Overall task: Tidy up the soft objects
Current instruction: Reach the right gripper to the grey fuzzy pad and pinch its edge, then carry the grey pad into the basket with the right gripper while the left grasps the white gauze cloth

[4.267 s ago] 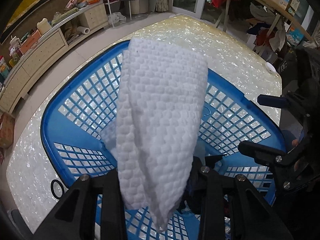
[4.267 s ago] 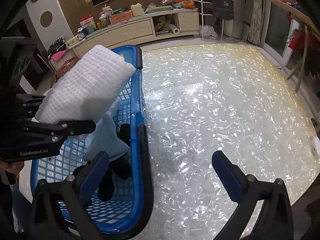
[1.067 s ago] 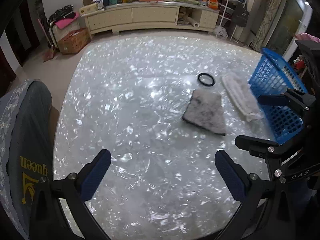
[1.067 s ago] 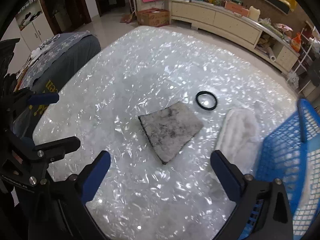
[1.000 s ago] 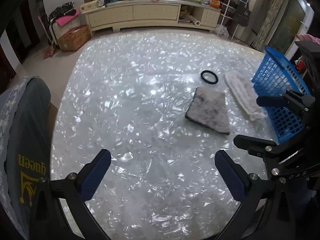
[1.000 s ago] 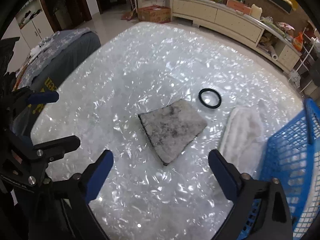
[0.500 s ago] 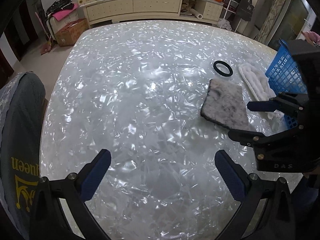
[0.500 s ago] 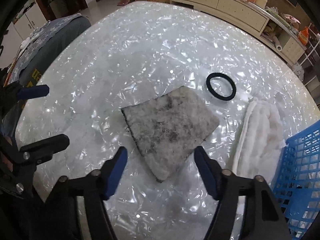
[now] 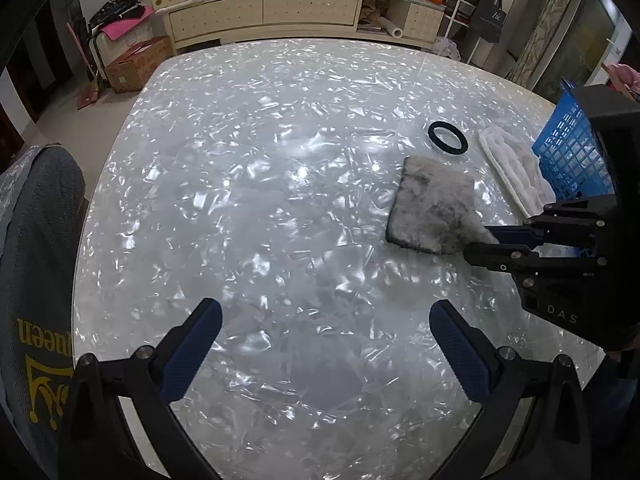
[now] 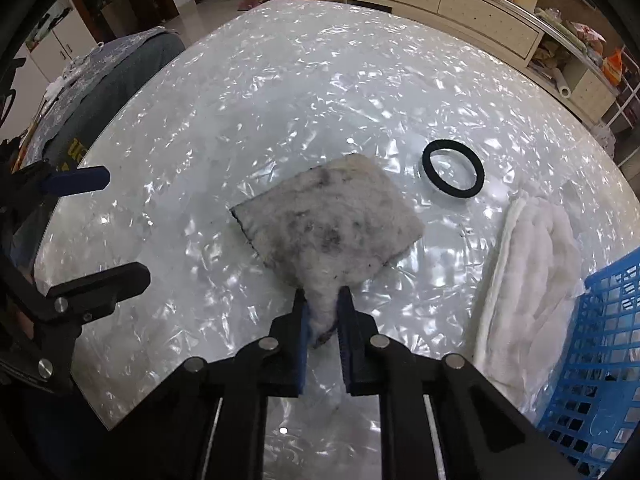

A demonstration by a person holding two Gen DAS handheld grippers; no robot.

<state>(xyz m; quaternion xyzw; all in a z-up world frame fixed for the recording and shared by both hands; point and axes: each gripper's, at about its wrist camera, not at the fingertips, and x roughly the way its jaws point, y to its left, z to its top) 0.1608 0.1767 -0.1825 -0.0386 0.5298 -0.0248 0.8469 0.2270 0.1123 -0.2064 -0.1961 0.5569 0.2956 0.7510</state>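
Observation:
A grey fuzzy cloth (image 10: 332, 220) lies flat on the shiny white table; it also shows in the left wrist view (image 9: 434, 208). My right gripper (image 10: 323, 304) is shut on the cloth's near corner, also seen from the left wrist view (image 9: 486, 238). A folded white towel (image 10: 528, 280) lies right of the cloth, against the blue basket (image 10: 604, 336). My left gripper (image 9: 320, 340) is open and empty above the table's near side, far left of the cloth; one of its fingers (image 10: 76, 180) shows in the right wrist view.
A black ring (image 10: 453, 174) lies on the table behind the cloth. The pearly white table (image 9: 260, 200) has a grey chair back (image 9: 36, 260) at its left edge. A long cream cabinet (image 9: 264, 12) stands behind.
My right gripper has moved down to the grey cloth and shut on its near corner. My left gripper stays open and has drifted little.

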